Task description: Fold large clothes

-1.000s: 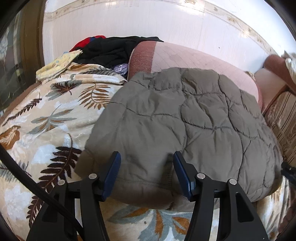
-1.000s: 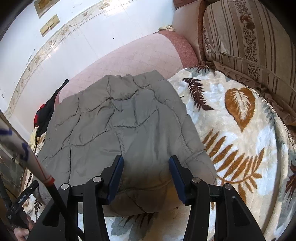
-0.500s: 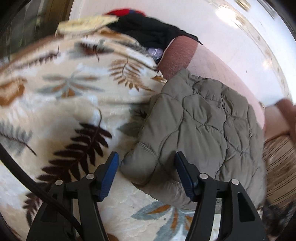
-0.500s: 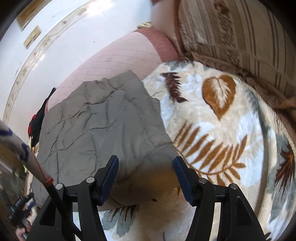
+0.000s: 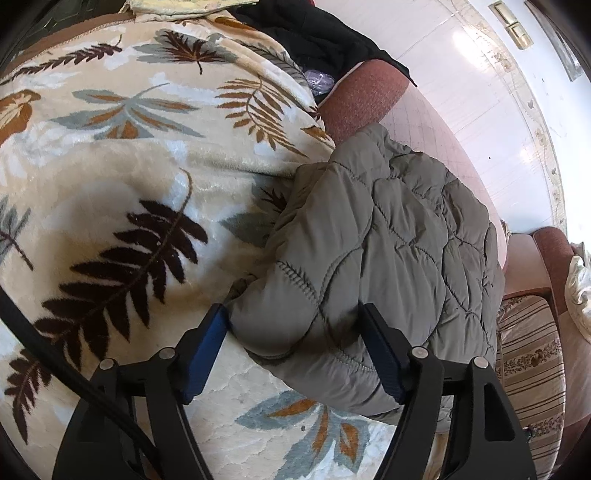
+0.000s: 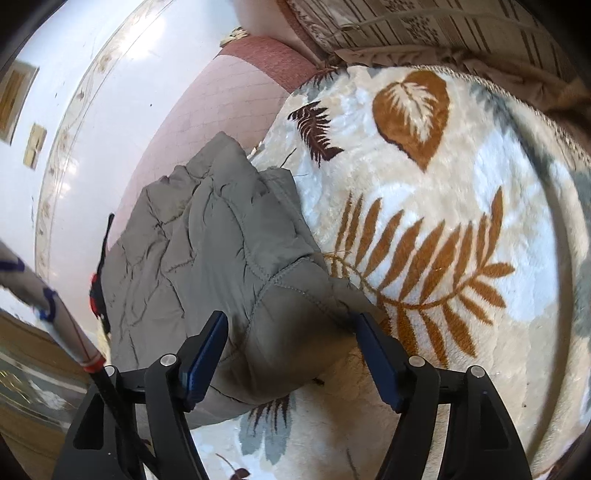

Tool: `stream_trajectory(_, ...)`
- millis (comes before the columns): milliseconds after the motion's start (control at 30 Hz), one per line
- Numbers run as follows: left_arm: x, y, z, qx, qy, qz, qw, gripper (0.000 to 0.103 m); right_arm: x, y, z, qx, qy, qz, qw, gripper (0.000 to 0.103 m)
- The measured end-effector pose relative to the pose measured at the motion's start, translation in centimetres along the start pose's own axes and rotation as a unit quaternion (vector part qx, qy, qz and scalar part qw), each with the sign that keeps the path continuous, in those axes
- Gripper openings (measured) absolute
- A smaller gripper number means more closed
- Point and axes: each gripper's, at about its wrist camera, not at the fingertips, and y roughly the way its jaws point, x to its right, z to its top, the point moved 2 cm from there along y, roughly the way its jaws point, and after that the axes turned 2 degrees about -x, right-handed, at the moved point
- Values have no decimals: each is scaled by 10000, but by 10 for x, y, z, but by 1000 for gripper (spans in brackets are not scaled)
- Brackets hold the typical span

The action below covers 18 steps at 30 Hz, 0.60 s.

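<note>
A grey-green quilted jacket lies folded on a leaf-patterned blanket over a sofa. My left gripper is open, its fingers straddling the jacket's near left corner. In the right wrist view the jacket fills the left middle, and my right gripper is open with its fingers on either side of the jacket's near right corner. Neither gripper is closed on the cloth.
A pink sofa back runs behind the jacket. Dark and red clothes are piled at the far left. A striped cushion lies at the right, also seen in the right wrist view. The blanket extends right.
Both grippers have swung outward from the jacket's front edge to its two near corners. Both stay open. The jacket itself has not moved.
</note>
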Motion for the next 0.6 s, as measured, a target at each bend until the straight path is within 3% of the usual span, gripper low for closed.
stream_trajectory(333,0,18,-13,-315,-280,-257,9988,87,15,10,-4,-10,577,77,9983,81)
stream_trajectory(600,-1,39,-9,-233,-390,-326,9984,97,23,33,-4,159,975,156,9950,96)
